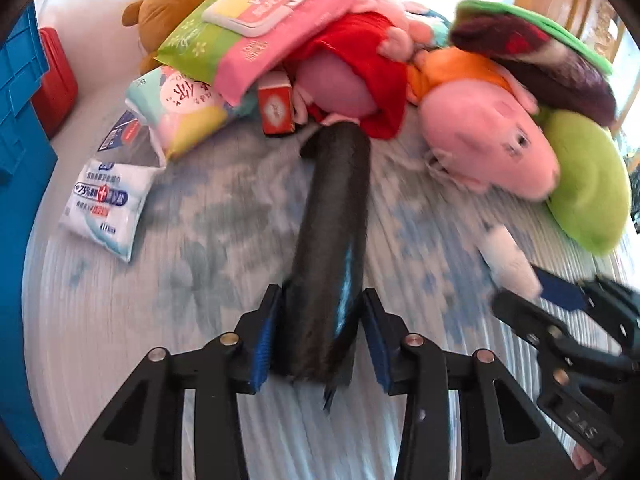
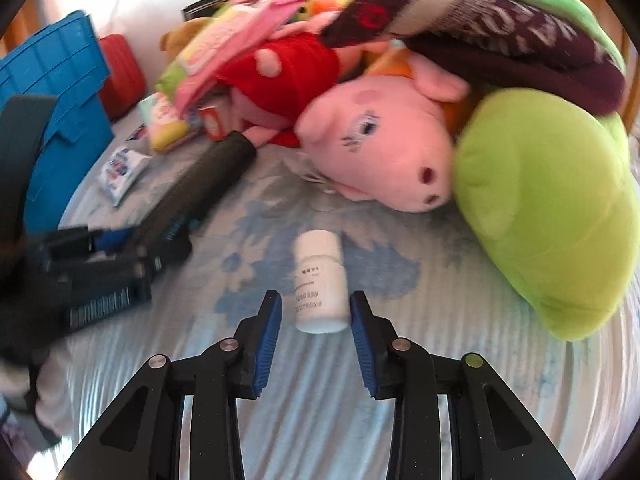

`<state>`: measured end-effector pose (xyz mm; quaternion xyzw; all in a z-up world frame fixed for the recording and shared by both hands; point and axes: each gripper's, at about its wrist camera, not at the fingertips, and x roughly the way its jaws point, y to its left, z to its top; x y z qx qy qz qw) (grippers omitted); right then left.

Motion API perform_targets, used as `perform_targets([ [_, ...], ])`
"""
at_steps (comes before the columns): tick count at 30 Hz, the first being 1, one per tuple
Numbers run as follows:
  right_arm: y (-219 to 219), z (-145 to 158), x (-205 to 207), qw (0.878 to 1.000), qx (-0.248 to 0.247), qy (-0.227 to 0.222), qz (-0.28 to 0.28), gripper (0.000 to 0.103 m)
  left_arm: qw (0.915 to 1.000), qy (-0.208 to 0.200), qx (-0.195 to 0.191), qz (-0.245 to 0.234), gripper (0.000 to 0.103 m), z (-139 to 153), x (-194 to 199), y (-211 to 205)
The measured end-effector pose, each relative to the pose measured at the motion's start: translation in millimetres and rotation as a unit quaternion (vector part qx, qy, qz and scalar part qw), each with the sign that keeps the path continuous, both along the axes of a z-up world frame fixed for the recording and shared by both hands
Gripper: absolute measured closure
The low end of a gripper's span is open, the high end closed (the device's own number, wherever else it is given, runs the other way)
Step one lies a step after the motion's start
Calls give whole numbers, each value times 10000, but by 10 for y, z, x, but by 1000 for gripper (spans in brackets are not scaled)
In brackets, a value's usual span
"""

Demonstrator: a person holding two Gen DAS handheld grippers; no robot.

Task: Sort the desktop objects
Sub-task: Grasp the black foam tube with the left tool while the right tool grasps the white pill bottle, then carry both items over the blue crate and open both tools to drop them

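The left gripper [image 1: 320, 332] straddles a long black cylinder [image 1: 332, 240], apparently a folded umbrella, lying lengthwise up the centre of the left wrist view. Its left pad touches the cylinder while a narrow gap shows at the right pad, so no firm clamp yet.

In the right wrist view, the right gripper [image 2: 316, 328] brackets a small white bottle [image 2: 320, 280] lying on the blue-patterned sheet [image 2: 400, 380] at lower centre. Its blue pads [image 2: 269, 340] stand apart on both sides, clear of the bottle.

Across the top of both views sprawls the pile: a pink pig plush [image 2: 384, 152], a lime green cushion [image 2: 548, 220] and a pink wipes pack [image 1: 280, 12]. A blue crate [image 2: 60, 100] sits at the left edge, with a white wipes packet [image 1: 108, 204] near it.
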<state>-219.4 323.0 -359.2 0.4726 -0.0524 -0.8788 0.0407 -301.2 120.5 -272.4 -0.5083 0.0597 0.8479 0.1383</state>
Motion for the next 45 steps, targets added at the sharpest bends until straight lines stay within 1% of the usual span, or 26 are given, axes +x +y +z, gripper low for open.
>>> perform_targets([
  [3,-69,-43,-76,10000,2,-6,41,66,9999,-100,35,69,63,-36,-88,-45],
  [6,-93,-53,-119,9999,21,94,92,55,9997,-174,119,141,63,-79,-269,-85],
  [8,-112,-87,-163,9995,-93,275,101,32,9998,-32,36,171,62,-124,-373,-71],
  [10,-162,-107,-177,9989,-202,368,223,20,9997,195,-69,122,55,-171,-439,-37],
  [11,-222,-116,-190,9990,-94,355,250,7,9995,278,-40,114,49,-198,-464,-39],
  [12,-291,-138,-210,9992,81,273,280,0,9994,340,23,117,44,-225,-487,-57],
  [14,-410,-181,-229,9980,520,136,322,0,9992,394,18,74,37,-273,-525,-92],
  [15,-430,-189,-225,9976,611,118,294,0,9992,392,-4,19,29,-298,-548,-113],
  [17,-398,-174,-231,9984,518,38,215,0,9993,368,-40,74,16,-352,-616,-191],
  [18,-362,-155,-238,9989,445,-73,157,2,9994,329,29,78,14,-372,-654,-237],
  [19,-319,-130,-218,9992,381,-87,71,16,9994,331,-21,22,12,-389,-680,-255],
  [20,-268,-105,-182,9993,373,-53,-34,38,9994,333,-48,-2,12,-406,-699,-270],
  [22,-135,-65,-96,9993,290,-23,-252,60,9993,382,14,30,18,-430,-708,-308],
  [23,-66,-57,-66,9993,143,-14,-341,67,9989,456,51,9,30,-432,-686,-316],
  [24,-13,-57,-45,9991,35,-6,-417,69,9987,496,72,-8,45,-431,-659,-316],
  [25,11,-52,-38,9990,-2,8,-444,72,9985,528,102,-67,53,-429,-620,-313],
  [26,17,-40,-29,9989,6,28,-467,74,9985,536,65,-83,66,-429,-596,-312],
  [27,7,-43,-21,9990,24,50,-451,74,9986,505,125,-121,73,-431,-572,-328],
  [32,-97,77,23,9992,74,251,-290,75,9993,322,197,49,73,-435,-422,-544],
  [34,-128,208,66,9988,98,437,-197,75,9989,380,242,109,73,-360,-333,-650],
  [37,-122,412,139,9974,90,713,-85,75,9977,625,210,181,73,-161,-193,-789],
  [39,-178,574,174,9957,84,923,12,75,9958,843,202,286,73,32,-89,-899],
  [40,-206,684,209,9942,115,1063,86,75,9942,992,176,372,73,183,-103,-439],
  [43,-315,1043,302,9873,160,1553,308,75,9859,1537,90,650,73,599,153,151],
  [44,-400,1170,305,9841,158,1723,391,75,9833,1663,80,740,73,991,294,52],
  [45,-449,1326,340,9800,138,1921,493,75,9795,1818,68,864,73,1262,565,38],
])
